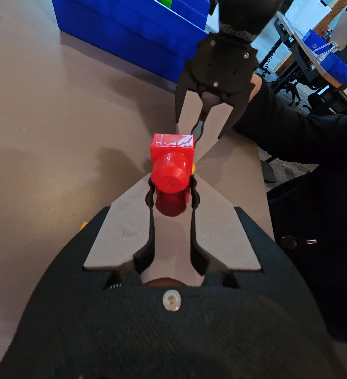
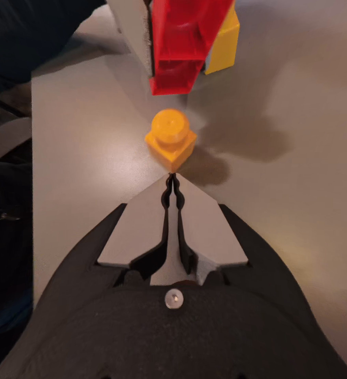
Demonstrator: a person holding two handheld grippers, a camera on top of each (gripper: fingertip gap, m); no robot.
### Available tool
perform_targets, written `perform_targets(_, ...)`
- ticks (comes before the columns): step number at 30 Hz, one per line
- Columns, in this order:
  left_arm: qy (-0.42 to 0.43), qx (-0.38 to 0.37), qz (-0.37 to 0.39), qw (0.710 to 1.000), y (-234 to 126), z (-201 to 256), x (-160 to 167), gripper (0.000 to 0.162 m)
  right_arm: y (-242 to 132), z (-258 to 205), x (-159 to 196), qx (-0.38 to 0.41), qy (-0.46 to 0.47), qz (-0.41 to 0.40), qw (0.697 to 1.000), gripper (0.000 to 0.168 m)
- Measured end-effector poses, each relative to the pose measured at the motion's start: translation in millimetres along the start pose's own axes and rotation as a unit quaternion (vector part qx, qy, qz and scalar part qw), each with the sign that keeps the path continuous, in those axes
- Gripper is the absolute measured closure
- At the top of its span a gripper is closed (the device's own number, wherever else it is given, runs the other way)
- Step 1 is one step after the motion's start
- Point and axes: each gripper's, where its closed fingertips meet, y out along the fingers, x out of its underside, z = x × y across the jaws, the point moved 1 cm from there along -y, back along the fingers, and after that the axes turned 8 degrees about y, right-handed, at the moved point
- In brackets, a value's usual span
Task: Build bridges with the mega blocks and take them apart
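Note:
My left gripper (image 1: 171,184) is shut on a long red block (image 1: 171,164) and holds it above the grey table (image 1: 45,143), studs towards the camera. In the right wrist view the red block (image 2: 176,61) shows its hollow underside, with a yellow block (image 2: 224,47) against its right side; I cannot tell whether they are joined. A small orange one-stud block (image 2: 170,141) stands on the table below the red block. My right gripper (image 2: 172,174) is shut and empty, its tips just short of the orange block's near corner. It also shows in the left wrist view (image 1: 197,131), beyond the red block.
A blue bin (image 1: 131,34) stands at the back of the table with a green block (image 1: 165,3) in it. The table's edge runs close on the right, where a person's dark sleeve (image 1: 301,139) reaches in. Desks and chairs stand farther off. Spacing between my two grippers at the tips: around 8 cm.

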Motion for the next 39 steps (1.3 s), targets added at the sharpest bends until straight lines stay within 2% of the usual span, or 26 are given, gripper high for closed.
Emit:
perform_targets(3,0.001,0.000,-0.005,1.000,1.3,0.6,1.4,0.130,-12.2,-1.7,-11.1,0.002,-0.015,0.038,0.999,0.168)
perform_targets(7,0.006,-0.014,0.008,1.000,-8.4,-2.7,-3.4,0.130,-21.6,15.1,-15.6,0.025,0.025,0.067,0.997,0.165)
perform_targets(9,0.000,-0.016,0.024,1.000,-14.5,-4.2,-7.5,0.130,-19.7,17.5,-16.9,0.021,0.044,0.072,0.996,0.146)
perform_targets(11,0.001,-0.024,0.028,0.999,-18.4,-7.2,-8.1,0.130,-13.4,13.0,-17.3,0.009,0.043,0.068,0.997,0.140)
perform_targets(14,-0.002,-0.040,0.043,0.998,-24.4,-13.4,-11.8,0.130,-0.5,20.1,-21.2,0.058,0.029,0.068,0.996,0.116)
perform_targets(15,-0.006,-0.043,0.051,0.998,-26.6,-14.9,-13.6,0.130,4.4,21.7,-21.9,0.073,0.024,0.066,0.995,0.114)
perform_targets(20,-0.009,-0.046,0.060,0.997,-29.9,-16.2,-16.0,0.130,29.3,11.4,-28.7,0.079,0.007,0.062,0.995,0.115)
perform_targets(21,-0.009,-0.044,0.061,0.997,-29.3,-15.5,-16.4,0.130,32.6,9.3,-28.2,0.076,0.003,0.057,0.995,0.131)
perform_targets(23,-0.008,-0.042,0.059,0.997,-27.0,-14.8,-16.1,0.130,33.4,6.2,-26.1,0.071,-0.005,0.047,0.996,0.135)
perform_targets(26,-0.007,-0.041,0.046,0.998,-22.7,-14.7,-12.2,0.130,19.7,7.6,-18.9,0.065,0.000,0.016,0.998,0.135)
perform_targets(29,-0.006,-0.038,0.038,0.999,-19.9,-13.3,-10.3,0.130,-3.7,13.1,-7.7,0.096,-0.013,-0.073,0.993,0.135)
perform_targets(31,-0.001,-0.037,0.032,0.999,-18.7,-11.2,-9.7,0.130,-19.9,18.8,0.5,0.136,-0.034,-0.156,0.978,0.135)
perform_targets(34,0.011,-0.037,0.016,0.999,-15.6,-7.8,-6.6,0.130,-30.4,18.7,12.0,0.152,-0.051,-0.269,0.950,0.135)
perform_targets(37,0.028,-0.034,-0.001,0.999,-12.0,-3.3,-2.8,0.130,-28.3,23.9,17.9,0.172,-0.074,-0.338,0.923,0.135)
perform_targets(39,0.037,-0.036,-0.007,0.999,-11.2,-2.0,-2.0,0.130,-25.6,27.9,16.4,0.184,-0.088,-0.353,0.913,0.134)
